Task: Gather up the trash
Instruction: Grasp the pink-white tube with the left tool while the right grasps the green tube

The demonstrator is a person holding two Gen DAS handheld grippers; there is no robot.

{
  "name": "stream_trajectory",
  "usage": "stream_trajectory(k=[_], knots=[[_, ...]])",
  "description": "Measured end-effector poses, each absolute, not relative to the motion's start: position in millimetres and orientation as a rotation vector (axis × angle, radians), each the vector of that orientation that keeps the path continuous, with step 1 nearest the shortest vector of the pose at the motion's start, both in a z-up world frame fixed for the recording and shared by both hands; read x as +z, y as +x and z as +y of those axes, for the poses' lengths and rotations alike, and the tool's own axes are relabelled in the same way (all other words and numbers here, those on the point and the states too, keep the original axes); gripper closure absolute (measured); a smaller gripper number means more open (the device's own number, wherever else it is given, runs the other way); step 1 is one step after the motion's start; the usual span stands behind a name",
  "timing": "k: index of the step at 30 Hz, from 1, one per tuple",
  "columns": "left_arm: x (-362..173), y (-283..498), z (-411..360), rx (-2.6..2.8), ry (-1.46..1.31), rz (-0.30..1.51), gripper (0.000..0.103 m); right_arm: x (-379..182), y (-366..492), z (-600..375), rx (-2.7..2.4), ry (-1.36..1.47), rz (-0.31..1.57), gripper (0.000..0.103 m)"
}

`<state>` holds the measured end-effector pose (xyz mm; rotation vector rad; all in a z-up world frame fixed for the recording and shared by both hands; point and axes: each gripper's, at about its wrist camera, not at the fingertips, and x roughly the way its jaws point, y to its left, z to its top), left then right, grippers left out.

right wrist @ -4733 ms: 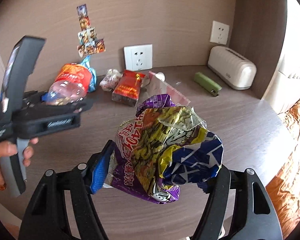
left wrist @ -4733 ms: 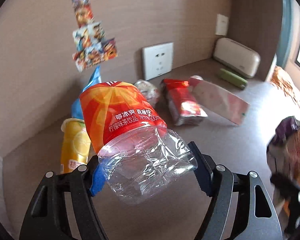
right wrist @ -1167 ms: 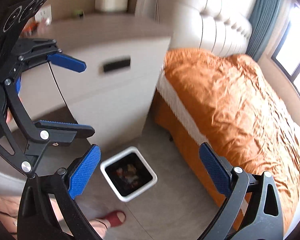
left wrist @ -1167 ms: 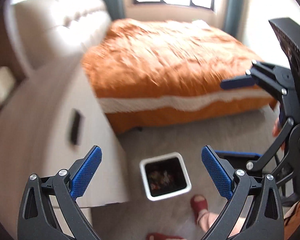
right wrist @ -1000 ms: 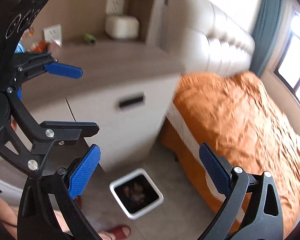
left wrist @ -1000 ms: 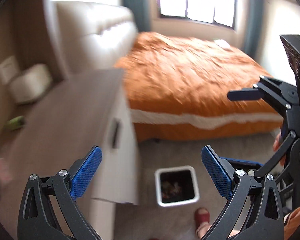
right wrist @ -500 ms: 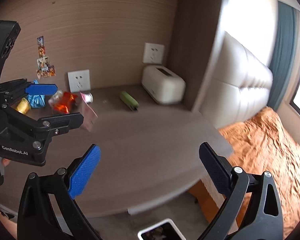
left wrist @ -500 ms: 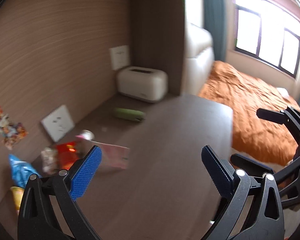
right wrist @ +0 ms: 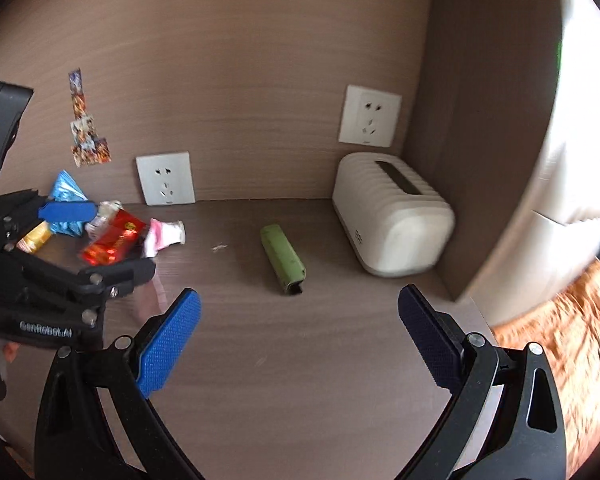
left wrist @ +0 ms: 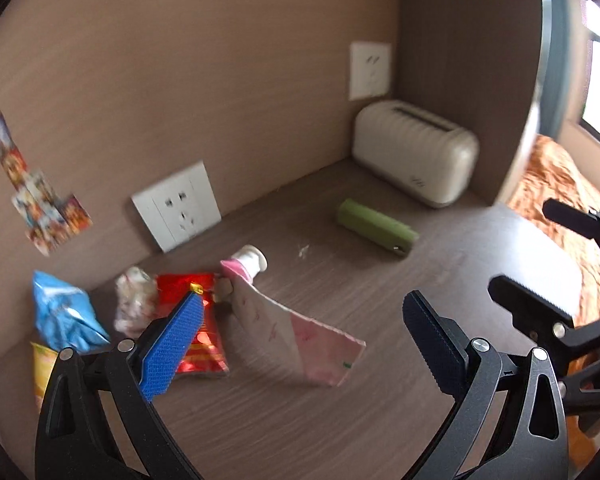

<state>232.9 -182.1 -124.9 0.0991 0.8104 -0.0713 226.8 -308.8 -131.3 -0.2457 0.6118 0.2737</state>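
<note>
My left gripper [left wrist: 300, 340] is open and empty above the brown desk [left wrist: 340, 412]. Just beyond it lie a pink squeezed tube [left wrist: 292, 320], a red foil wrapper [left wrist: 200, 344], a crumpled white wrapper [left wrist: 134, 304], a blue bag [left wrist: 62, 316] and a yellow cup [left wrist: 42, 368]. My right gripper [right wrist: 298, 342] is open and empty, further right over the desk. The right wrist view shows the left gripper [right wrist: 96, 246] over the same trash: red wrapper [right wrist: 114, 242], pink tube [right wrist: 164, 236], blue bag [right wrist: 66, 192].
A green case [left wrist: 376, 228] lies mid-desk, also in the right wrist view [right wrist: 284, 258]. A white ribbed box [left wrist: 416, 160] stands in the back right corner. Wall sockets [left wrist: 178, 206] and stickers [left wrist: 36, 188] are on the back wall. The orange bed [right wrist: 564, 328] is beyond the desk's right edge.
Both grippers dropped their bottle and snack bag into the floor bin, then swung back up from the bin and bed to the desk. Both stay open and empty.
</note>
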Motion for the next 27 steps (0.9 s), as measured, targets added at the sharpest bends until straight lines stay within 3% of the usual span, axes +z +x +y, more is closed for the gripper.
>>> stream_trajectory(k=[8,15,22,23,24,25,26,27], knots=[[-166.6,275.5,-184.2,0.127,0.055,0.956,0.007,-166.8,304.5,-314.0,0.41,-0.277,0.731,0.005],[-190.3,295.2,-185.6,0.168,0.048,1.036,0.033,-187.5,340.4,-296.5,0.511,-0.311,0.795,0.005],[-199.6,304.3,-176.5,0.205,0.025,1.054,0.044,-205.3,356.8,-279.4,0.58,-0.326,0.865,0.038],[-199.5,304.9,-176.9,0.203,0.032,1.052,0.049,-204.4,357.2,-278.9,0.594,-0.316,0.861,0.05],[-199.6,305.8,-177.6,0.199,0.038,1.049,0.053,-204.7,357.6,-278.1,0.598,-0.314,0.863,0.055],[-199.4,306.6,-178.5,0.201,0.05,1.044,0.065,-204.6,357.5,-276.6,0.588,-0.324,0.856,0.064],[-199.4,307.5,-179.0,0.202,0.058,1.041,0.084,-204.4,357.0,-276.4,0.586,-0.328,0.853,0.076],[-200.1,308.0,-177.5,0.188,0.042,1.044,0.098,-204.2,356.8,-276.2,0.584,-0.326,0.855,0.076]])
